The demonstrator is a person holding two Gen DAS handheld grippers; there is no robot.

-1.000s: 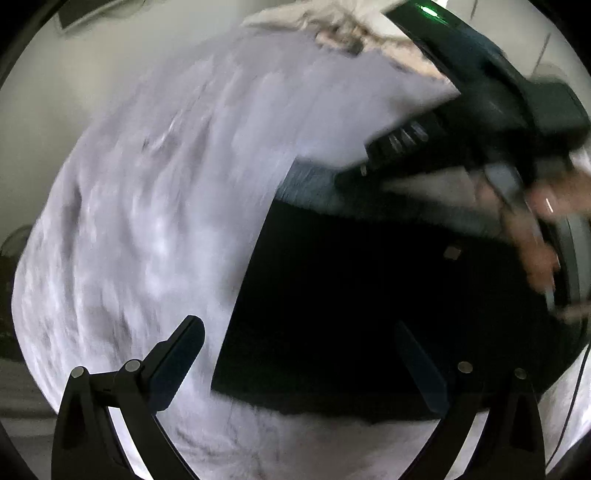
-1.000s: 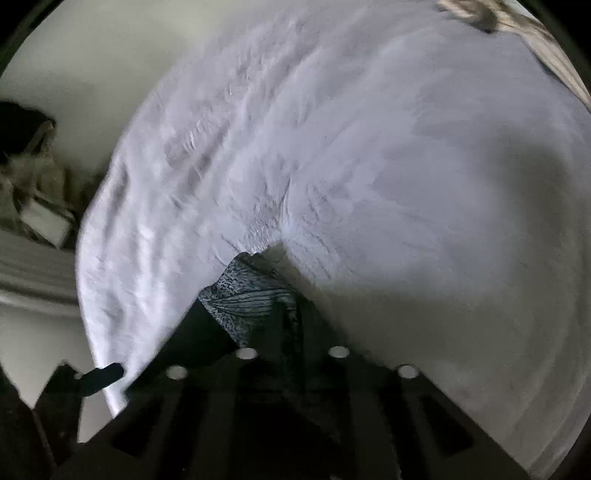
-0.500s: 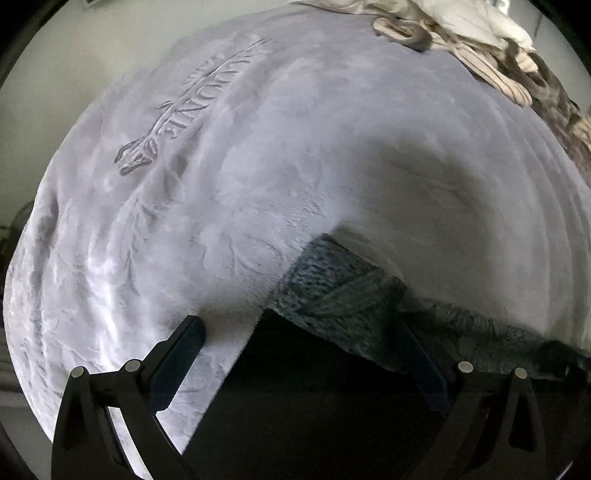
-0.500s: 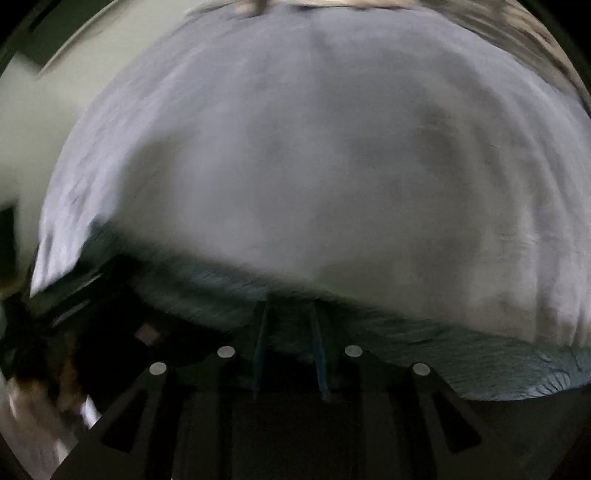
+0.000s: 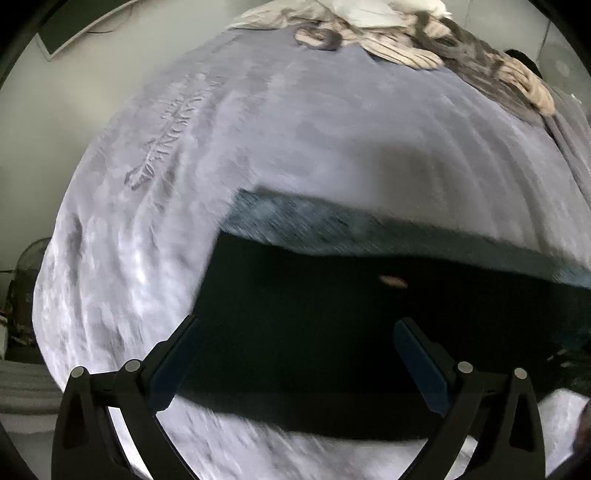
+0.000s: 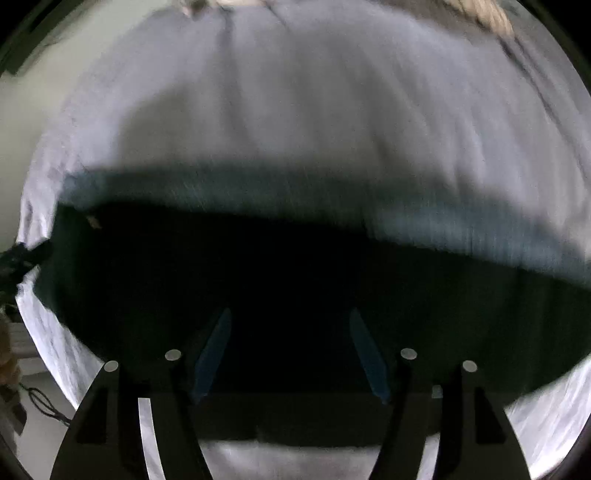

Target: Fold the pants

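Observation:
The pants (image 5: 332, 325) are black and lie flat on a pale grey-lilac blanket (image 5: 295, 140), with a grey-blue knit band along their far edge (image 5: 303, 221). My left gripper (image 5: 295, 325) is open above the black cloth and holds nothing. In the right wrist view the pants (image 6: 258, 266) fill the middle, with the same grey-blue band (image 6: 332, 199) beyond. My right gripper (image 6: 290, 321) is open above the cloth and holds nothing. Both views are blurred by motion.
A heap of beige, grey and white bedding (image 5: 424, 33) lies at the far end of the bed. The blanket has an embossed logo (image 5: 173, 125) on the left. A pale wall (image 5: 55, 110) stands left of the bed.
My right gripper was shut on the pants' edge and has opened and let go. The pants have been laid down flat. Both grippers have drawn back, so more black cloth shows.

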